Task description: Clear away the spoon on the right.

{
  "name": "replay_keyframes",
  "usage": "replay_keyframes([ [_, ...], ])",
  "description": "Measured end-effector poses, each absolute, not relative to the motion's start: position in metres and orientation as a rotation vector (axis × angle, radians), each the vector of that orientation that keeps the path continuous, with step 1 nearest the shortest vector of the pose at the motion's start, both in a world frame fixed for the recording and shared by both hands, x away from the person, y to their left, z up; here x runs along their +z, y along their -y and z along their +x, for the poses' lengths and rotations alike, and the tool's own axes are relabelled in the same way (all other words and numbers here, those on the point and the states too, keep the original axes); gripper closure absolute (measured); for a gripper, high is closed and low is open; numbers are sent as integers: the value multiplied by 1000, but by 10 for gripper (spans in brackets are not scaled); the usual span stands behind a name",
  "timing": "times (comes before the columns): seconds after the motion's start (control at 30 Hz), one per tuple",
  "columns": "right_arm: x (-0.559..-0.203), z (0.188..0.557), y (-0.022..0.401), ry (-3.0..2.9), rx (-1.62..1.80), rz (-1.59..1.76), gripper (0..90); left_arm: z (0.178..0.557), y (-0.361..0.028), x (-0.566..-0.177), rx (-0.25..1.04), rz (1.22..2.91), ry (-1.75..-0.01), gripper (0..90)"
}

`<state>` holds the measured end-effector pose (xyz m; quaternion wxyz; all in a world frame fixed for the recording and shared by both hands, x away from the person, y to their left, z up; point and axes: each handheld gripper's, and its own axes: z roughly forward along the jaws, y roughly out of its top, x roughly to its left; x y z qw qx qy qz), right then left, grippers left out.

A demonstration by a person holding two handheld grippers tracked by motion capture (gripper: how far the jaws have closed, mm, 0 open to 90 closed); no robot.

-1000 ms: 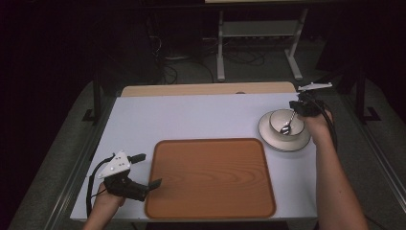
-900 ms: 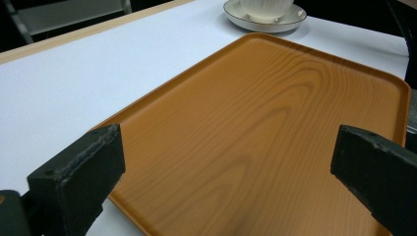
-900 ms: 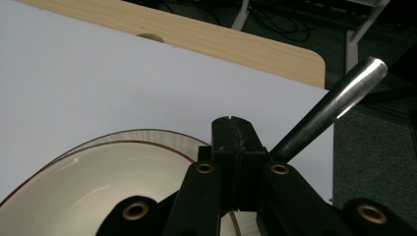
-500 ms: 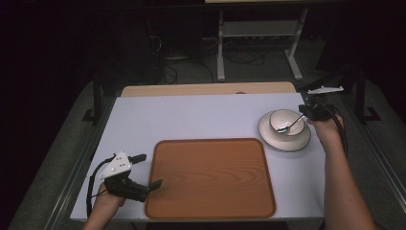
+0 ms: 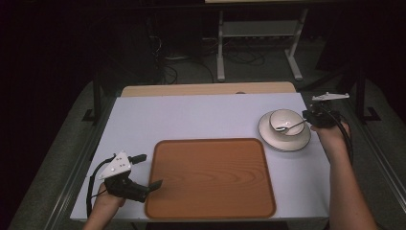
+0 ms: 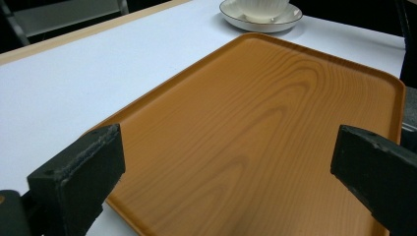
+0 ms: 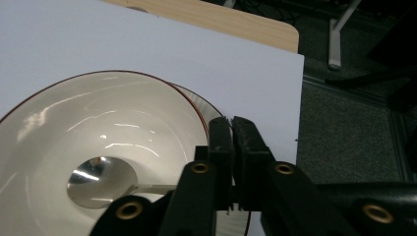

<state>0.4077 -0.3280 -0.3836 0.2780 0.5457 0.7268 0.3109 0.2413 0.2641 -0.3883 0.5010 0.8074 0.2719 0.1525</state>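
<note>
Right tool (image 5: 306,120) at the bowl (image 5: 283,120)

Its jaws, just easing apart, pinch the spoon (image 5: 287,127) handle; spoon bowl lies ahead inside. Left tool (image 5: 152,171) gapes wide, unladen, over the tray (image 5: 210,177).

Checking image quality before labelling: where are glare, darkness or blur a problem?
High view: the room behind is nearly black, the table evenly lit. Right gripper view: bright glare streaks inside the bowl, spoon mirror-bright, near jaws soft. Left gripper view: tray sharp, jaws blurred at the bottom edge.
</note>
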Motion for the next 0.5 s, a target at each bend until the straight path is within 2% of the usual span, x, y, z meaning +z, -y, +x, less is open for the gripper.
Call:
replay_keyframes([
  [0.03, -382, 405, 328, -1932, 866, 1461, 735, 241, -264, -388, 369, 1951, -657, 0],
  [0.07, -382, 405, 328, -1932, 866, 1461, 735, 241, -264, -388, 369, 1951, -657, 0],
  [0.17, -372, 395, 325, -1899, 977, 1458, 535, 241, -263, -388, 370, 1954, -654, 0],
  [0.5, -375, 365, 320, -1855, 1049, 1485, 431, 240, -262, -387, 367, 1956, -645, 0],
])
